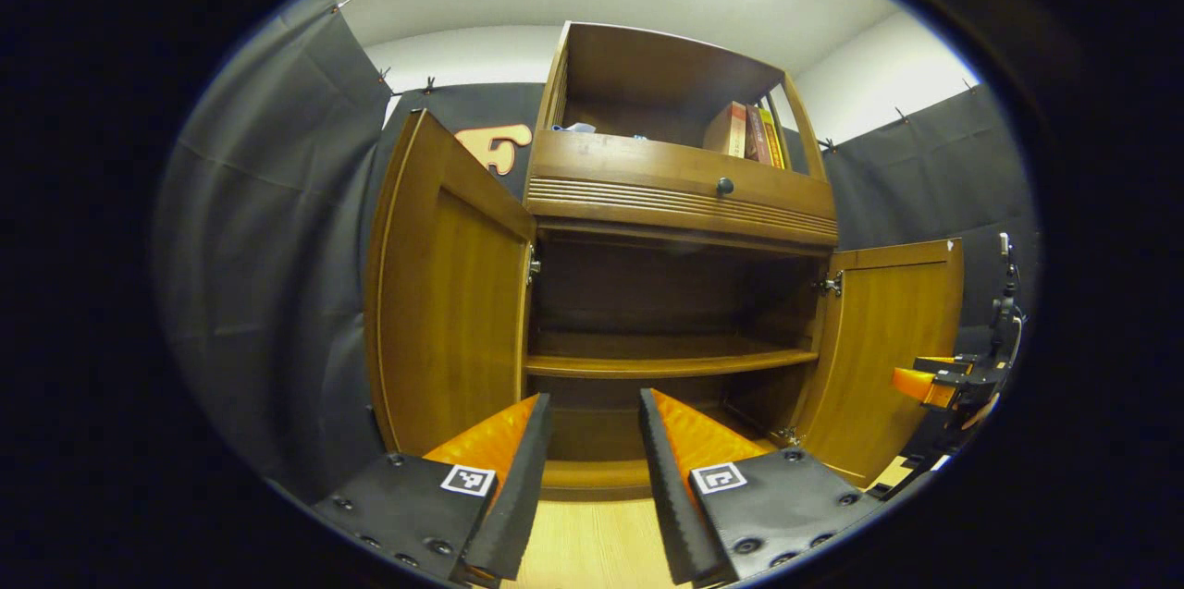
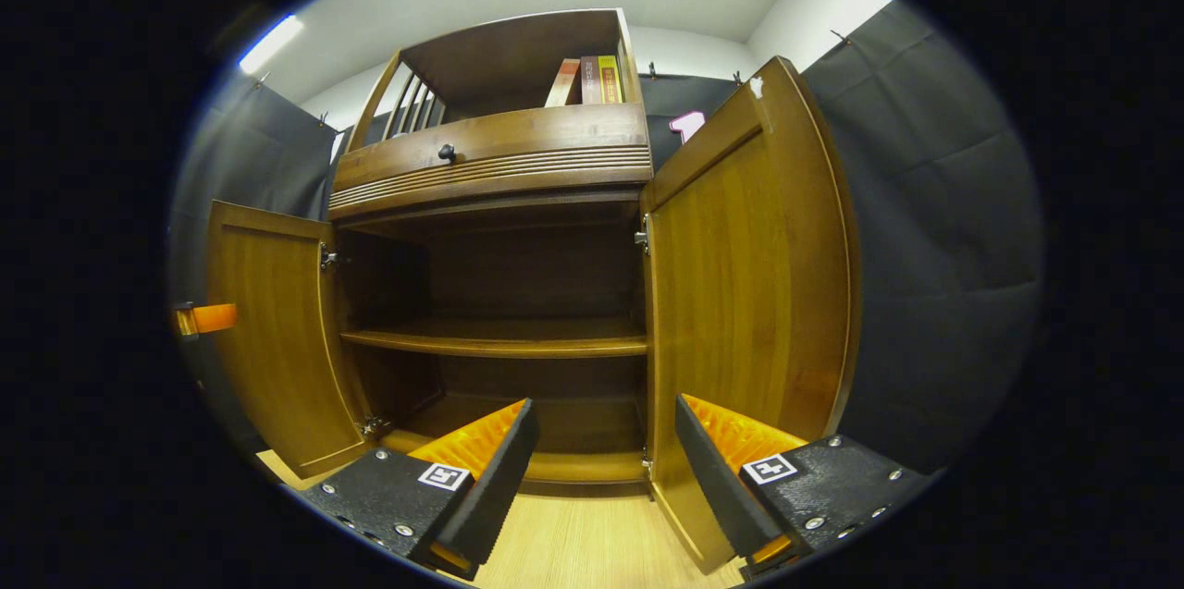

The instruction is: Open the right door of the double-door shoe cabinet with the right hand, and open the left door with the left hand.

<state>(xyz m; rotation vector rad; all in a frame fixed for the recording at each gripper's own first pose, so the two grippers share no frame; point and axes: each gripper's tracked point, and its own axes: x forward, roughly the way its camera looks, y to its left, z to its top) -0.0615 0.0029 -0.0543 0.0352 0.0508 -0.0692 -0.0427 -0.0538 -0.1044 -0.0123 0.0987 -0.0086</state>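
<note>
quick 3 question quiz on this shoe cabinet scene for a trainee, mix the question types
1. True or false: both the left door and the right door of the shoe cabinet stand open.
2. What stands at the right end of the cabinet's top compartment? A) shoes B) books C) a lamp
3. Fill in: the left gripper and the right gripper both have their jaws ____, holding nothing.

Key:
1. True; the middle shelf inside is in plain sight.
2. B, the books.
3. open
</note>
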